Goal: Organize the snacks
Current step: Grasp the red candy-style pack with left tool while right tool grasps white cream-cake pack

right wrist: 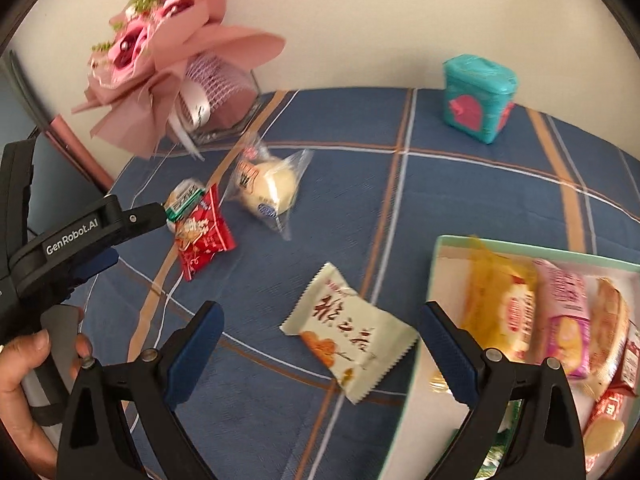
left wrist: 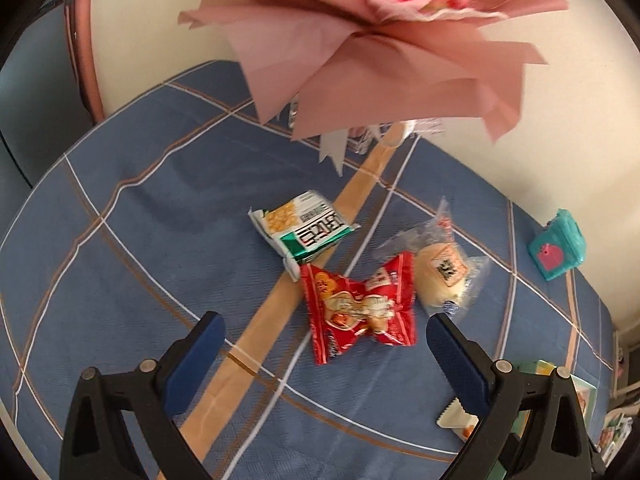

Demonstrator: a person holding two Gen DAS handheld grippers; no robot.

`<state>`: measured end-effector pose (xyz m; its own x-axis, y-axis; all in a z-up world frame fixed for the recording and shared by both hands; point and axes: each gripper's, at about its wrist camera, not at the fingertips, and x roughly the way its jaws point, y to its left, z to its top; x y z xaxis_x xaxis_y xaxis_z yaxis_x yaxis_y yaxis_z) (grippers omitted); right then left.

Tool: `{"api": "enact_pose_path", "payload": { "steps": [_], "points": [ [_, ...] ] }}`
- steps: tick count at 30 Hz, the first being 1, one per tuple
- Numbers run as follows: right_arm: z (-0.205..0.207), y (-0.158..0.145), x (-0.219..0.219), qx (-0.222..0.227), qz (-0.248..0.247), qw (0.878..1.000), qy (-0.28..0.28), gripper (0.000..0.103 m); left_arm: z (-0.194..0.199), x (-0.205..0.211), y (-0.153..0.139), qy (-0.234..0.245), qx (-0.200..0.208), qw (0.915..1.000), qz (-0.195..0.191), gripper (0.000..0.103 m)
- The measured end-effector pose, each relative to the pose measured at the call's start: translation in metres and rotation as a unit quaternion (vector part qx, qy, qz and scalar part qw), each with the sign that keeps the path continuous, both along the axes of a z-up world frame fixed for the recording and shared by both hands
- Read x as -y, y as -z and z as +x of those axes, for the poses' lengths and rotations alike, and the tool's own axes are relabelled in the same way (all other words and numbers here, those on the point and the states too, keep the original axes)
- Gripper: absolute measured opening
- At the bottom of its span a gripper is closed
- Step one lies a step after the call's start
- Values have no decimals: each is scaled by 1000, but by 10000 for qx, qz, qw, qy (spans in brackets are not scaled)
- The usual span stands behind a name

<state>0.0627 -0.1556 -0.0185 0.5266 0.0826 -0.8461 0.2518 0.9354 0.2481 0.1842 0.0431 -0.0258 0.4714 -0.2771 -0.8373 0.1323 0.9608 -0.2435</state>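
On the blue plaid cloth lie a red snack packet (left wrist: pixel 358 309) (right wrist: pixel 202 236), a green-and-white packet (left wrist: pixel 301 229) (right wrist: pixel 182 199), and a clear-wrapped pale bun (left wrist: pixel 440 276) (right wrist: pixel 266 190). My left gripper (left wrist: pixel 326 336) is open, its fingers straddling the red packet from just in front of it. A cream packet with red script (right wrist: pixel 352 330) lies between the fingers of my open right gripper (right wrist: pixel 320 330). To its right a mint-rimmed tray (right wrist: pixel 434 276) holds several wrapped snacks. The left gripper's body (right wrist: pixel 80 236) and a hand show at the left of the right wrist view.
A pink paper bouquet (left wrist: pixel 380 40) (right wrist: pixel 160 64) in a glass holder stands at the back by the wall. A teal box with a pink label (left wrist: pixel 558 246) (right wrist: pixel 478 98) sits at the far right edge. The tray's corner (left wrist: pixel 576 392) shows right of the left gripper.
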Motion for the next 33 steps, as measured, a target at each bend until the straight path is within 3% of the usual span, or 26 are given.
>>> {"api": "enact_pose_path", "payload": {
  "steps": [10, 13, 24, 29, 32, 33],
  "points": [
    [24, 27, -11, -364, 51, 9989, -295, 96, 16, 14, 21, 112, -201, 9997, -71, 98],
    [29, 33, -10, -417, 118, 9984, -360, 92, 20, 19, 27, 142, -213, 9997, -51, 98],
    [37, 46, 7, -434, 234, 9986, -191, 91, 30, 14, 39, 76, -170, 9995, -244, 91],
    [36, 47, 6, -426, 383, 9981, -234, 89, 28, 17, 40, 144, -225, 9990, -366, 77],
    [35, 48, 7, -492, 445, 9975, -249, 89, 27, 21, 39, 213, -263, 9985, -429, 62],
    [34, 48, 7, -511, 459, 9973, -269, 89, 26, 22, 39, 242, -284, 9983, -436, 61]
  ]
}}
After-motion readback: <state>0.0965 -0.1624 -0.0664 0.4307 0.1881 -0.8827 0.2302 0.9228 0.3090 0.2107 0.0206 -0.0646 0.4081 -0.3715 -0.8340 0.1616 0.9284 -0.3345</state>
